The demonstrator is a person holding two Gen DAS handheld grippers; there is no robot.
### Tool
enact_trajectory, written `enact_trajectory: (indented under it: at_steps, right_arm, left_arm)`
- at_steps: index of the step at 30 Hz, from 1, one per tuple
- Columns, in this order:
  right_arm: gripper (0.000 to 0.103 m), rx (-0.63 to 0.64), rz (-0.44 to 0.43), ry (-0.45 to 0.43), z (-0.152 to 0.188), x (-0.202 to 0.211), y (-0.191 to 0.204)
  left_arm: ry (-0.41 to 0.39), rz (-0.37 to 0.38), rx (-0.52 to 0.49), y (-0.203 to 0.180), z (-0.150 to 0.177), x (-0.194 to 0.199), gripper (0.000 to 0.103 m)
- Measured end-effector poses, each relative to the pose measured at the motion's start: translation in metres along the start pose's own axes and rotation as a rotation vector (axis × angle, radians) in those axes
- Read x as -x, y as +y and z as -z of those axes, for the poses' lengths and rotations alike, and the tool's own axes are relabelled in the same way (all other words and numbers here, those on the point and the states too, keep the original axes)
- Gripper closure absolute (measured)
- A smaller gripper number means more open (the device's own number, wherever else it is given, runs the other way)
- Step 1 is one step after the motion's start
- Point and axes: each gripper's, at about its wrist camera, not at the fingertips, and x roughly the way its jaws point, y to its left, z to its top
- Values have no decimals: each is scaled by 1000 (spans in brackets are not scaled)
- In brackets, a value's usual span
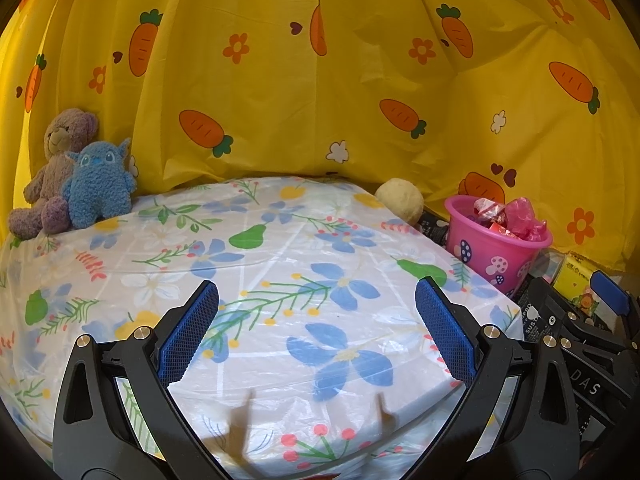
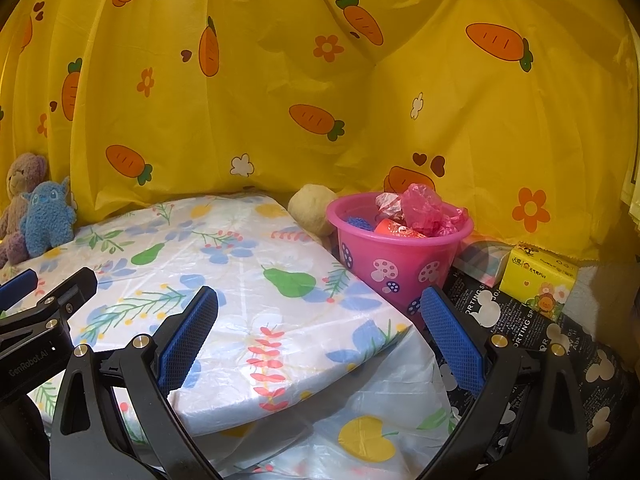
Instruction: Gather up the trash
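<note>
A pink bucket with mushroom prints (image 1: 494,250) (image 2: 398,256) stands just past the table's right edge. It holds crumpled pink plastic (image 2: 428,210), a red wrapper (image 2: 394,228) and a blue piece (image 2: 358,222). My left gripper (image 1: 316,310) is open and empty over the floral table cover (image 1: 280,248). My right gripper (image 2: 320,316) is open and empty above the table's right corner (image 2: 256,280), short of the bucket. The left gripper also shows at the left edge of the right wrist view (image 2: 40,304); the right gripper's blue fingertip shows in the left wrist view (image 1: 610,292).
A brown teddy bear (image 1: 52,168) and a blue plush (image 1: 100,188) sit at the table's far left corner. A cream plush ball (image 2: 310,208) lies behind the bucket. A yellow box (image 2: 538,278) stands right of it on a black printed cloth (image 2: 520,320). A yellow carrot curtain (image 2: 320,80) hangs behind.
</note>
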Motion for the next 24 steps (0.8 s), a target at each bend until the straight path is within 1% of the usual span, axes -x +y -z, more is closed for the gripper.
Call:
enact_trajectory:
  at_steps: [16,24]
  right_arm:
    - [6,-11,14,-15,-3,7,-8]
    - [6,-17,21,-14,-4,6,-12]
  left_arm:
    - [-5,7,-9,-9,4,4,6]
    - [3,19,-18,-9,-2,0,6]
